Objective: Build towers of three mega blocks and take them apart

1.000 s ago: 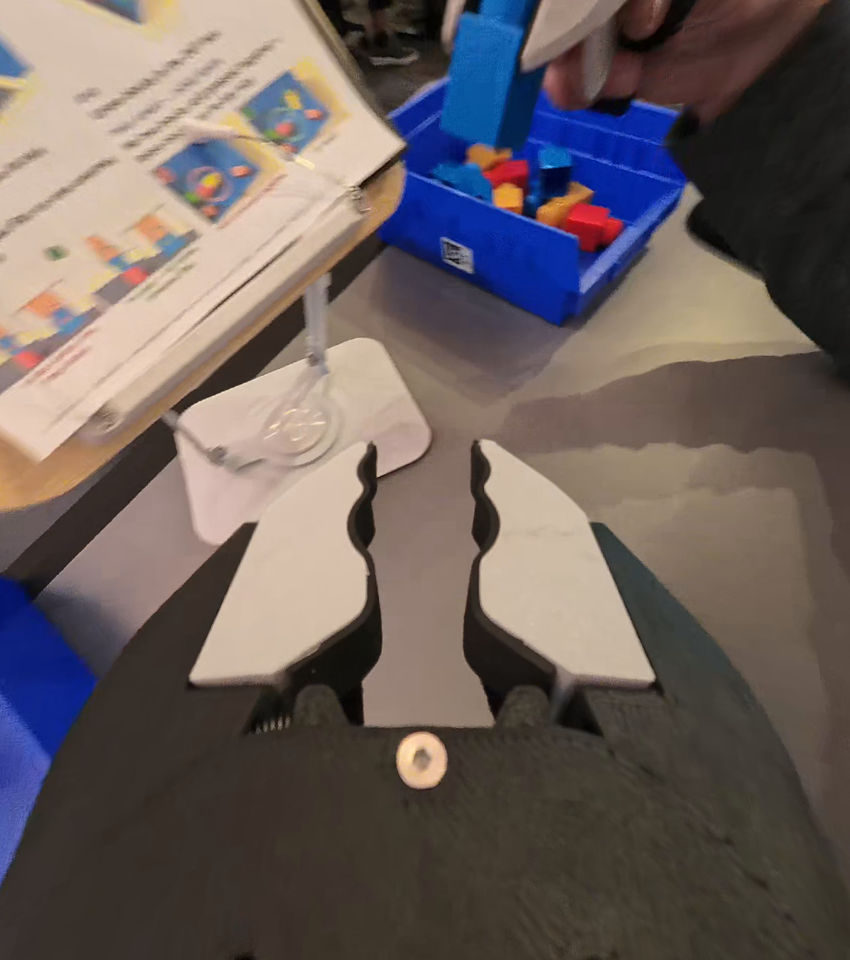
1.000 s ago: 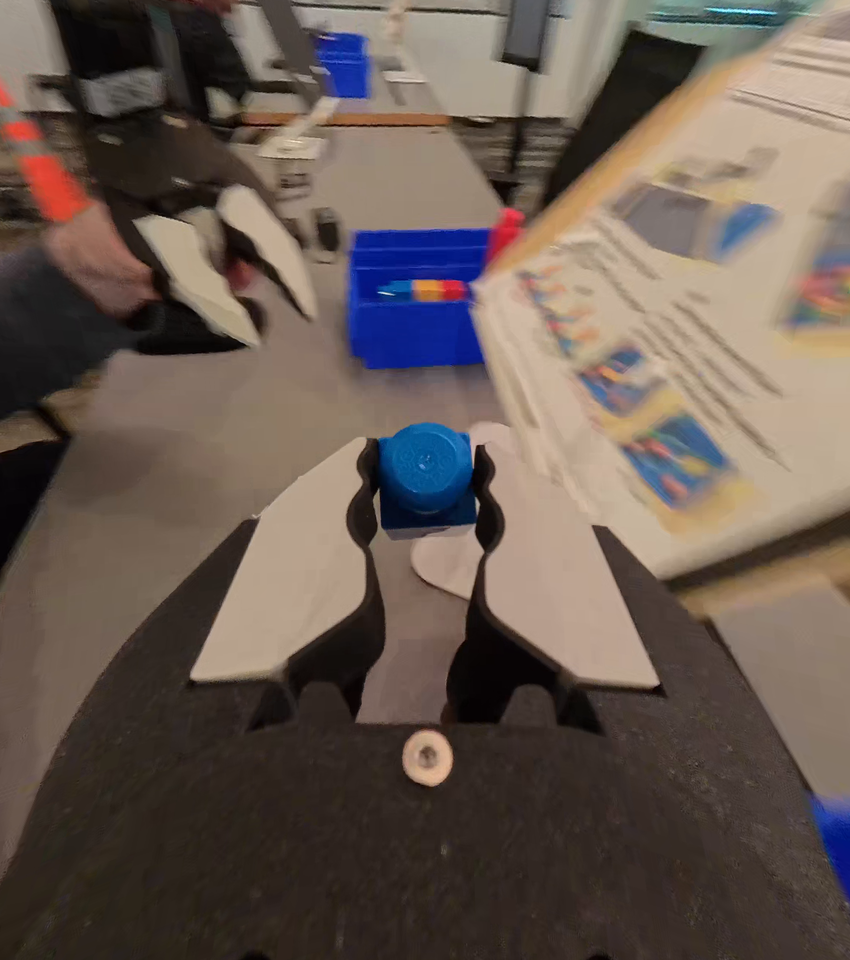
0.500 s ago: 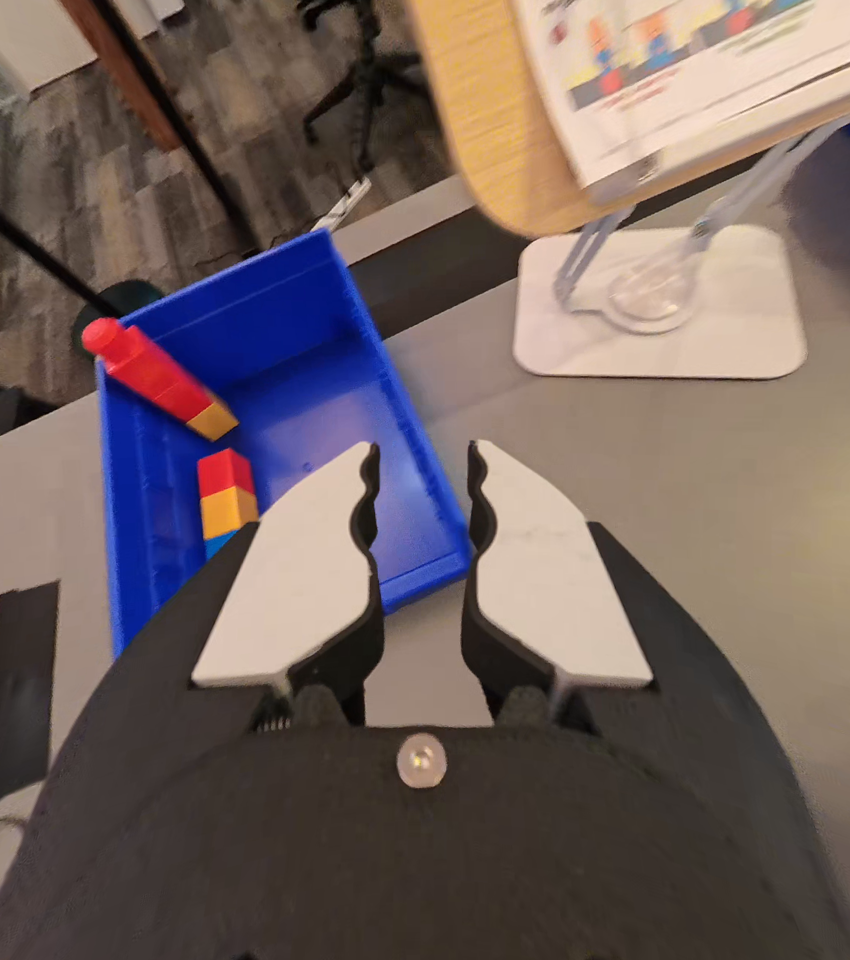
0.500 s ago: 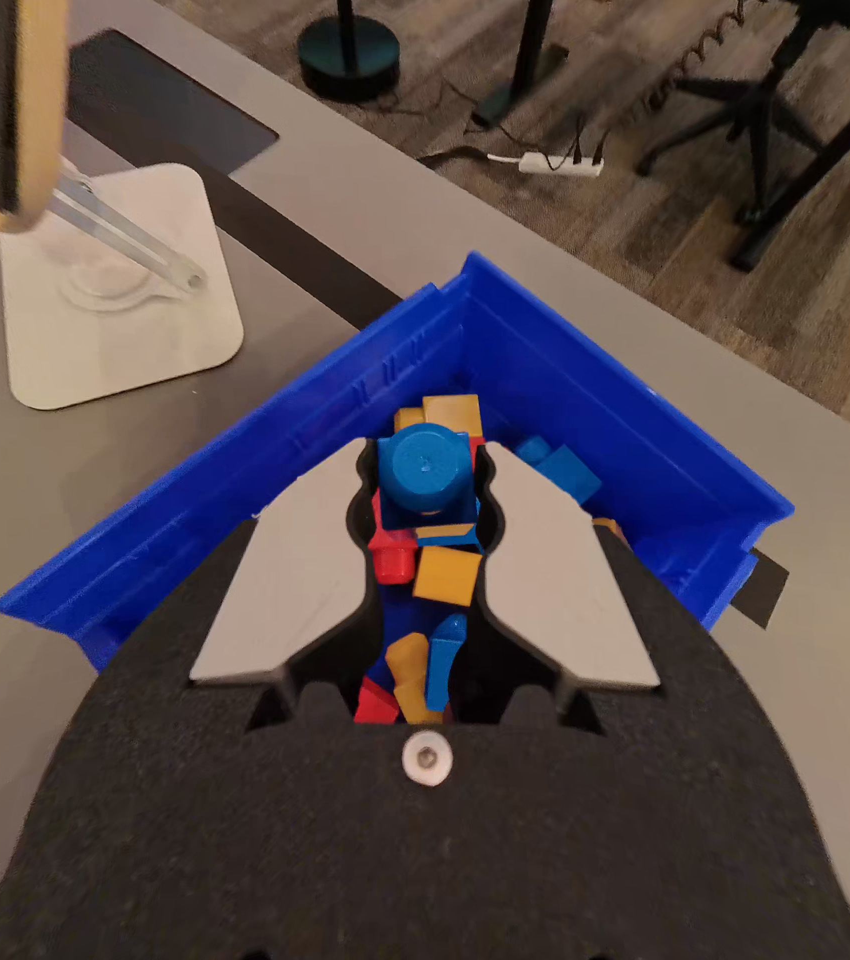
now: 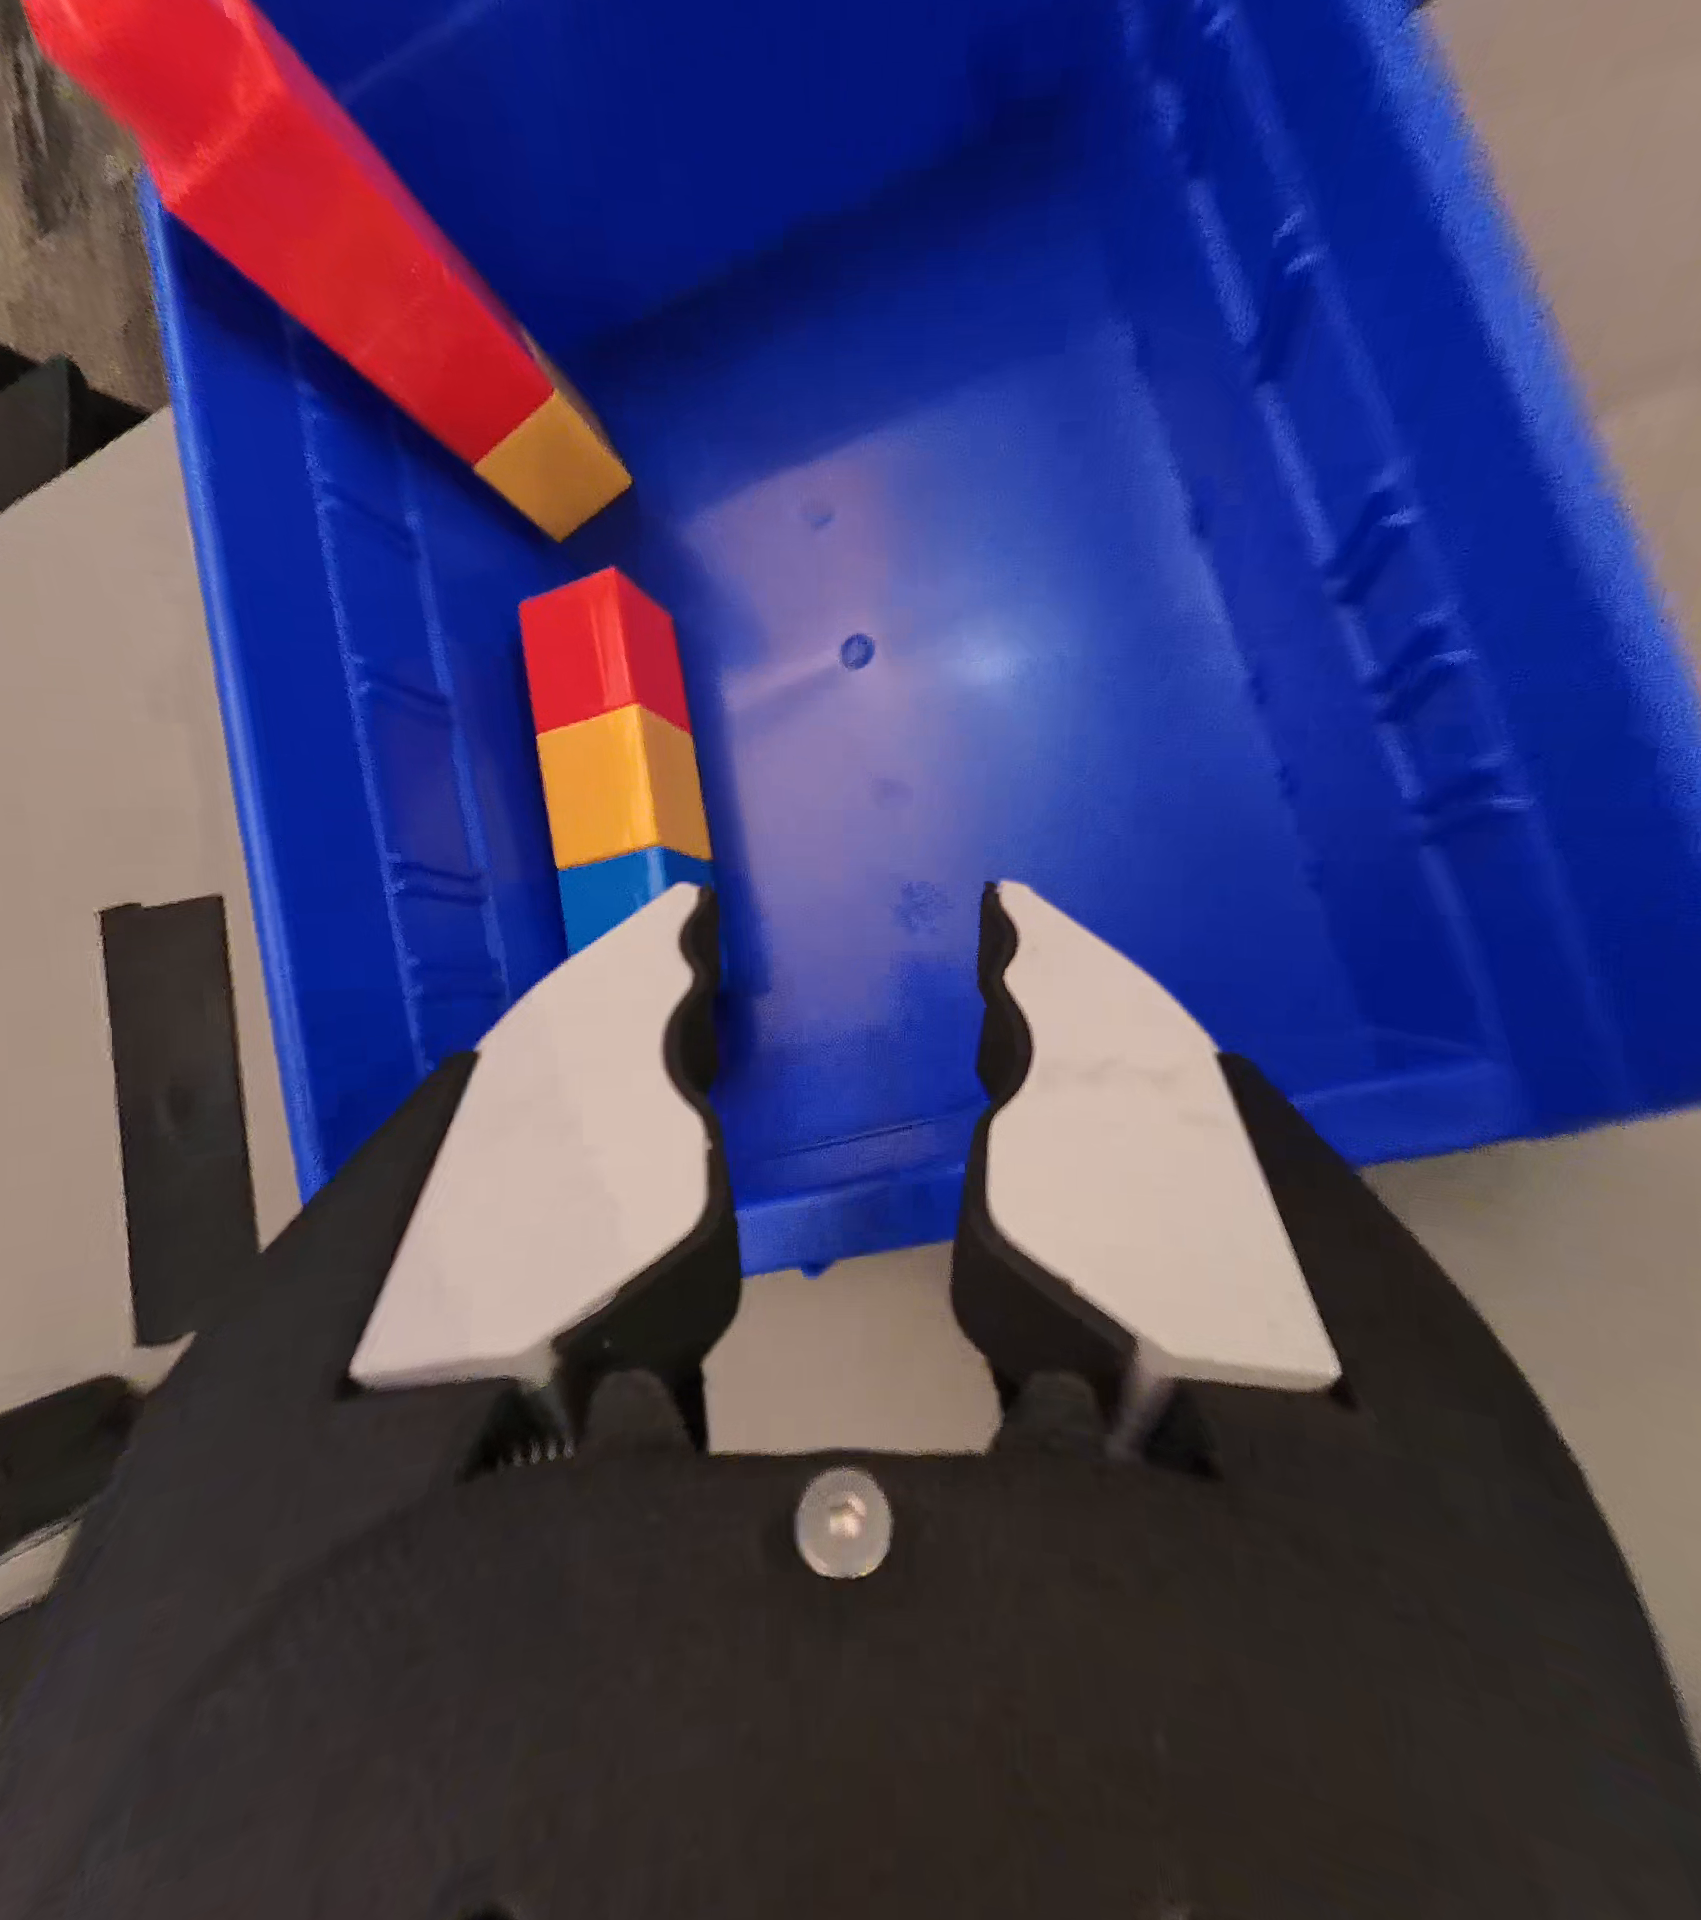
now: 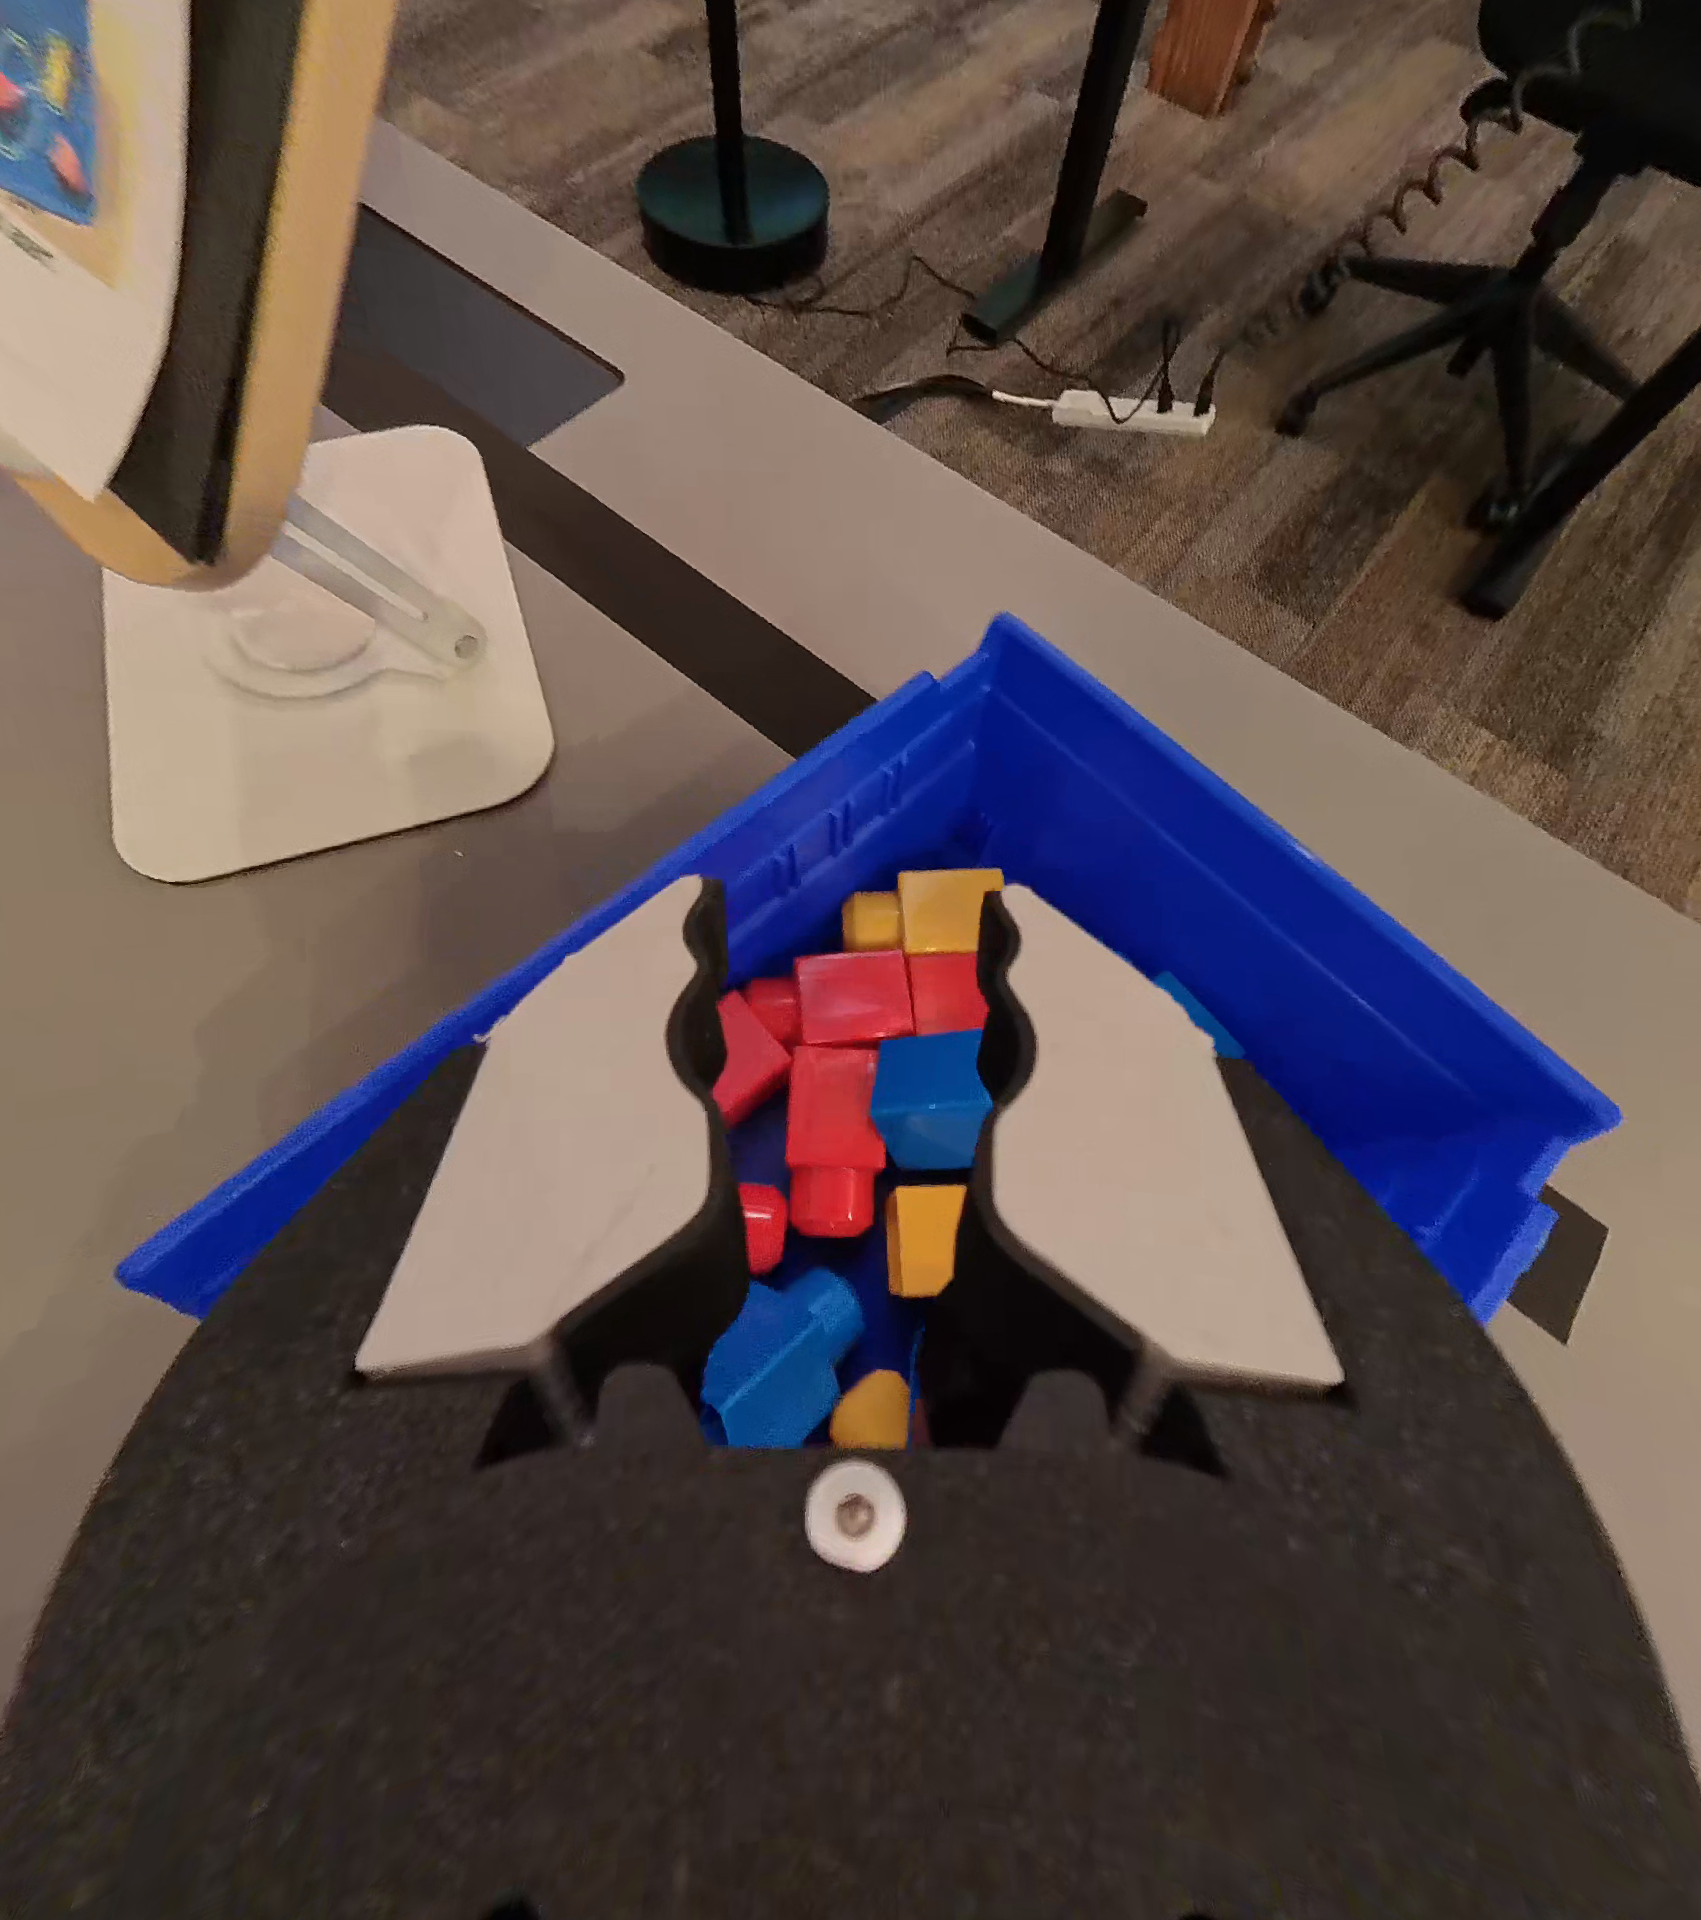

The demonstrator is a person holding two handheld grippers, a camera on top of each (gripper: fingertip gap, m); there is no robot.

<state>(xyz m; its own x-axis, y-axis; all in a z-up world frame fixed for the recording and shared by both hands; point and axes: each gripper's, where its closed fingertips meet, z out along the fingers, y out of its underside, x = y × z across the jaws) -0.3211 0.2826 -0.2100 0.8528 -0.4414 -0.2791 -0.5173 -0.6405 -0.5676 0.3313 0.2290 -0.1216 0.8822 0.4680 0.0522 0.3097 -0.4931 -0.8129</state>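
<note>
Between the right gripper's (image 6: pixel 846 904) jaws, now parted and holding nothing, lay loose red, yellow and blue blocks (image 6: pixel 851 1091) in the right bin (image 6: pixel 1241 883); the blue block pinched there half a second earlier was gone, apparently dropped back among them. That reads as a take-apart step finished. On the other side, the left gripper (image 5: pixel 846 904) had swung from the bench (image 5: pixel 46 727) to over the left bin (image 5: pixel 1345 623), jaws wide and empty. Just beyond its left jaw lay a red-yellow-blue tower (image 5: pixel 612 758) against the bin wall; farther off, a red-and-yellow tower (image 5: pixel 337 260) leaned over the rim. One of them looked like the next thing to dismantle. Past the right bin stood a stand (image 6: pixel 306 644) bearing a printed sheet (image 6: pixel 4 187), too blurred to read; I saw no brands.
</note>
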